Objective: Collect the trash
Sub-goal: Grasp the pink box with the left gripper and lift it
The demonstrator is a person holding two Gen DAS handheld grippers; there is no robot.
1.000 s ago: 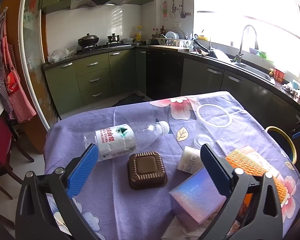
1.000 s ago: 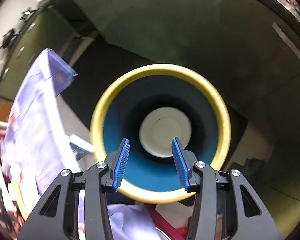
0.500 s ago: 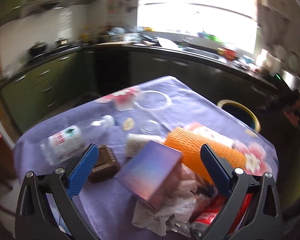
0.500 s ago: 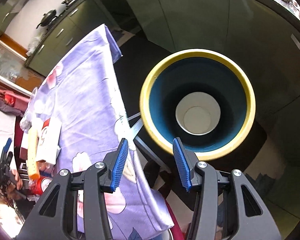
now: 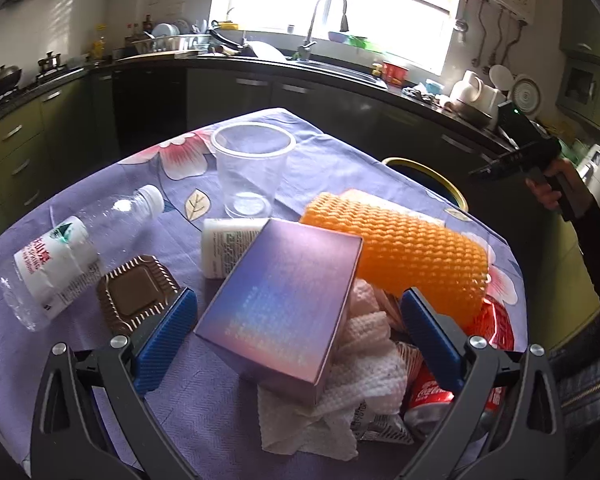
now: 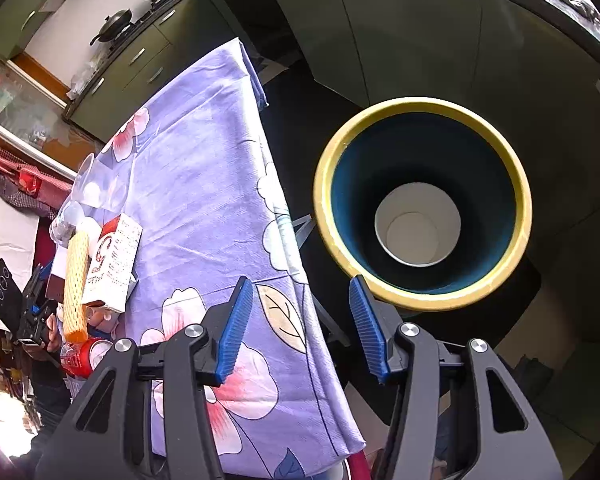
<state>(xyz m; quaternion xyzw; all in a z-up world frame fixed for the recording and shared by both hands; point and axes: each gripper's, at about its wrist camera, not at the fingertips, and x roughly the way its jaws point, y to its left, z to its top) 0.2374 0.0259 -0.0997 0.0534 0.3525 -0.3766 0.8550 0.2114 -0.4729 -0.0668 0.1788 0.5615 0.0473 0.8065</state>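
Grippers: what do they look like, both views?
Both match: the left gripper and right gripper have black skeletal frames with triangular cutouts, silver pivot bolts, and blue ribbed finger pads. No cables show. Seen from the left wrist view, the person's right hand wears a dark sleeve.

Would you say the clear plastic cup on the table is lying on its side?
No, the clear plastic cup stands upright on the floral tablecloth, its open rim facing up.
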